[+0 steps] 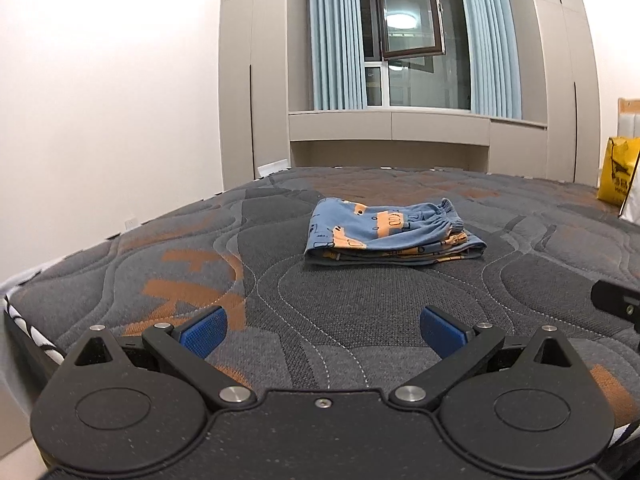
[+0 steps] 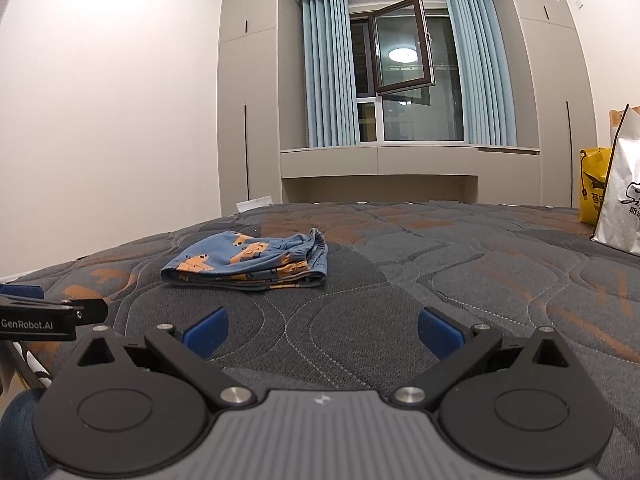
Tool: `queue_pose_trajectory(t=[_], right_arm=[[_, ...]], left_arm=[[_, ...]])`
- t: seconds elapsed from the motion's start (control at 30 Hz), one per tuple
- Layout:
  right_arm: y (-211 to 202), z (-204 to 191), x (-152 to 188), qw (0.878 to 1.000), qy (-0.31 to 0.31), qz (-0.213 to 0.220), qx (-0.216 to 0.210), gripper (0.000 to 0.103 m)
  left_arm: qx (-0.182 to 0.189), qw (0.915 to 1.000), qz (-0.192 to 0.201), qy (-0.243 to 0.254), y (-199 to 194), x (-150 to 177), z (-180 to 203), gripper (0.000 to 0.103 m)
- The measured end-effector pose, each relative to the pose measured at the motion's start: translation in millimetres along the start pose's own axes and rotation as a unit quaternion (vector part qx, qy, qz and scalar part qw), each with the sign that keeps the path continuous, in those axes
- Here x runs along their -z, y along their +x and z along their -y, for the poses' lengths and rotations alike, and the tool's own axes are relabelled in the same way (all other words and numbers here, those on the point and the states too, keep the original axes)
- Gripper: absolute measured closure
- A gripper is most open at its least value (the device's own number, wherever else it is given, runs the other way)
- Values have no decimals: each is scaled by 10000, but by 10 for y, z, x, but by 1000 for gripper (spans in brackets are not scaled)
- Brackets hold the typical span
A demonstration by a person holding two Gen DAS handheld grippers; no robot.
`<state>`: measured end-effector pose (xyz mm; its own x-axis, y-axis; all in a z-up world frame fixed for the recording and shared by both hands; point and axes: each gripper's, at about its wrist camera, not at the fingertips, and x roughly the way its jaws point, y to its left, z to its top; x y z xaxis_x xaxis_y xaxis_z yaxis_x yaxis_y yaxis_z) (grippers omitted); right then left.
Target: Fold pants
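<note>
So the small blue pants with the orange vehicle print are sitting folded into a compact stack on the dark grey quilted mattress with orange patches, gathered elastic waistband on the right side, folded edge on the left. From my left tongs they're ahead and a touch to the right; from my right tongs they're ahead and off to the left. Nothing touches them.

Both tongs are spread wide with nothing between the blue pads, just bare mattress showing in the gap. Same story on the right, blue pads well apart and empty. Both sit low over the near part of the bed, well short of the pants. In the right view my left tongs poke in at the left edge, and in the left view a bit of the right one shows at the right edge.

Further back on the right side of the mattress there's a yellow shopping bag and a white paper bag just beside it. Behind the bed: a window with one brown-framed pane swung open and pale blue curtains on both sides, with beige built-in cabinets around it.
</note>
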<state>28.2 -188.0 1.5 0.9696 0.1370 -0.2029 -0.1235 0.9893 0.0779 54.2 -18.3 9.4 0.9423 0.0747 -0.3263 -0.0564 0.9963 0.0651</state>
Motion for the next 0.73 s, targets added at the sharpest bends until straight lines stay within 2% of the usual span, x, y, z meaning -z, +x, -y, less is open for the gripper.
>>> queue_pose_trajectory(t=[0.73], right_arm=[[51, 289, -30, 9984, 95, 35, -562, 0]], left_arm=[[-502, 9981, -125, 334, 6, -109, 432, 1]])
